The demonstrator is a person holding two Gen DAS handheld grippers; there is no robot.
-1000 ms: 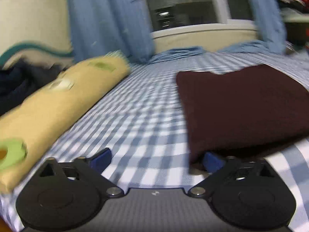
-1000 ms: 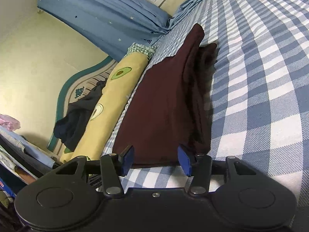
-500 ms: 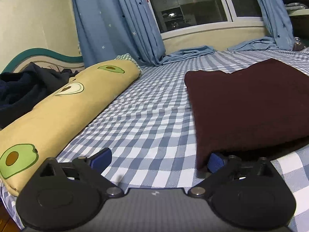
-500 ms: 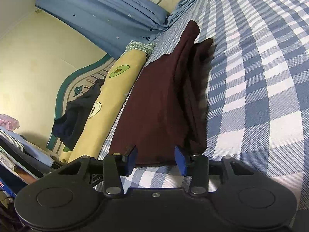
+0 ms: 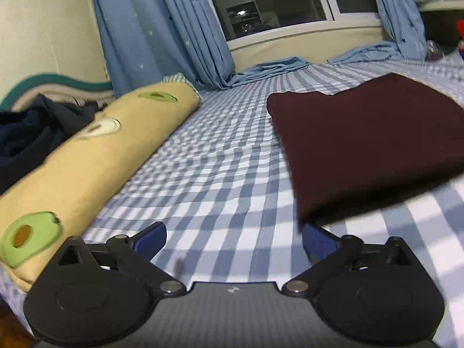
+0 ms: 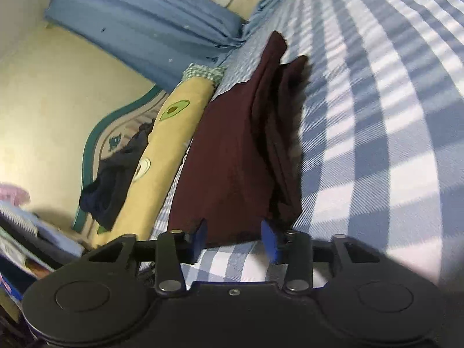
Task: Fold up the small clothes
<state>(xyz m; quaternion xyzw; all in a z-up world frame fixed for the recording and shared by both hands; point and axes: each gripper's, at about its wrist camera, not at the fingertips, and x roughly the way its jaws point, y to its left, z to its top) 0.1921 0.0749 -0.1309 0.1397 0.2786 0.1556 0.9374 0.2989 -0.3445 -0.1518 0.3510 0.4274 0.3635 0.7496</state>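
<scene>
A folded dark maroon garment [image 5: 362, 145] lies flat on the blue-and-white checked bed sheet [image 5: 217, 179]. My left gripper [image 5: 232, 232] stands wide open over bare sheet, its right fingertip [image 5: 311, 233] just short of the garment's near left corner, nothing between the fingers. In the right wrist view the same garment [image 6: 232, 159] shows its stacked layers at the right side. My right gripper [image 6: 235, 236] sits at the garment's near edge, jaws half apart and opening; the edge lies between the fingertips, which do not press on it.
A long yellow avocado-print bolster [image 5: 95, 156] lies along the left side of the bed, dark clothing [image 5: 26, 139] heaped beyond it. Blue curtains [image 5: 162, 29] and a window stand at the far end. Books or papers [image 6: 26, 237] sit off the bed's left edge.
My left gripper's right fingertip has come away from the garment's corner and the jaws have spread wider. My right gripper's jaws narrowed a little, then widened again at the garment's edge.
</scene>
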